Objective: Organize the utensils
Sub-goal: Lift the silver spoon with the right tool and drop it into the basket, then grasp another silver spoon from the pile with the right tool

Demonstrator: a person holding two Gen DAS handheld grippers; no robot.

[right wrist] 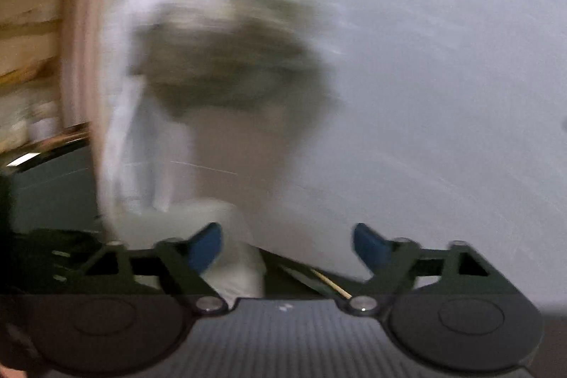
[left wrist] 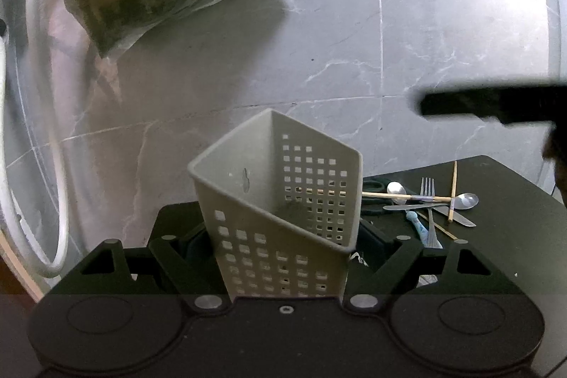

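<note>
Grey marble-veined wall tiles (left wrist: 425,23), white hose (left wrist: 39,94) at left, black tabletop (left wrist: 503,201), wooden shelving (right wrist: 32,23)

grey perforated caddy (left wrist: 280,211), black table (left wrist: 496,201)

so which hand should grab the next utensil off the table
Right, most likely. The left gripper is clamped on the tilted perforated caddy, so it is busy. The right gripper stands open and empty, though its view is blurred. The utensils lie on the black table.

Black table (left wrist: 496,179): spoons (left wrist: 467,201), fork (left wrist: 428,201), knife (left wrist: 457,218), chopsticks (left wrist: 452,192) piled.
</note>
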